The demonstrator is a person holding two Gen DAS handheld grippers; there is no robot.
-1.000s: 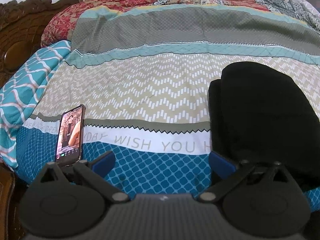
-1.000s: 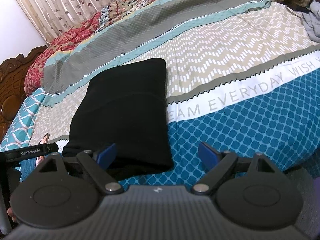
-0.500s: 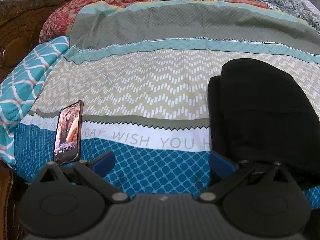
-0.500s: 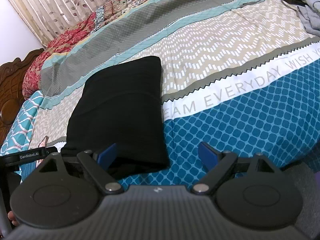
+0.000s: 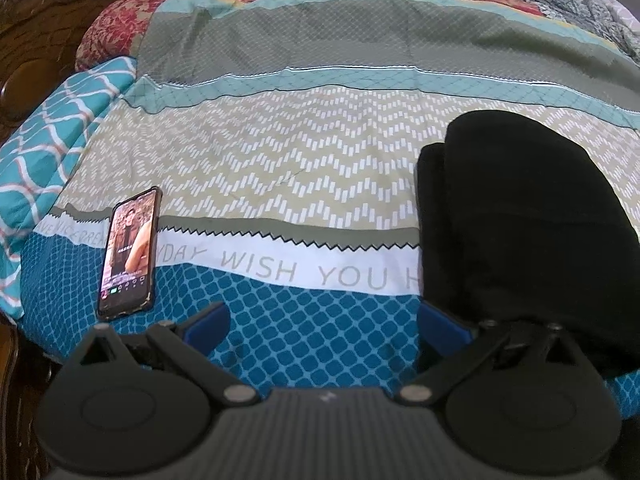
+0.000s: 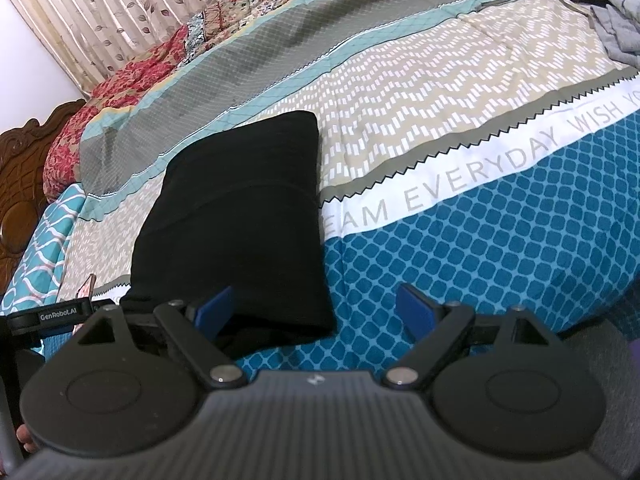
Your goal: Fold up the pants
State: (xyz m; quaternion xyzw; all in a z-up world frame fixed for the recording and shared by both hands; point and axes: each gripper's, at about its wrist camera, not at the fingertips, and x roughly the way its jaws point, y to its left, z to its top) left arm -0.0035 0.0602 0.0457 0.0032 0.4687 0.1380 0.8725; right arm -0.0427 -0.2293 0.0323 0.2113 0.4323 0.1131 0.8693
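The black pants [image 5: 516, 216] lie folded in a neat block on the bed [image 5: 304, 168]. They sit close to the near edge of the bed, across the white stripe with grey letters and onto the blue part with the little diamond shapes. The folded stack has more than one layer, and one layer sticks out a bit on one side.

The left gripper [image 5: 324, 320] hangs over the near edge of the bed. Its two blue fingers are spread wide apart, and only the blue cover shows between them. Its one finger is just beside the near corner of the pants, but I cannot tell if it touches them.

The right gripper [image 6: 316, 312] is also wide apart and holds nothing. The near end of the pants [image 6: 240, 216] lies by one of its blue fingers, and the other finger is over bare blue cover.

A phone [image 5: 129, 255] with a lit screen lies flat on the bed near the same near edge, well apart from the pants. A teal pillow [image 5: 44, 152] rests at the side of the bed by the brown wooden headboard [image 5: 36, 40]. Some grey clothes [image 6: 620, 28] lie at the far side of the bed.
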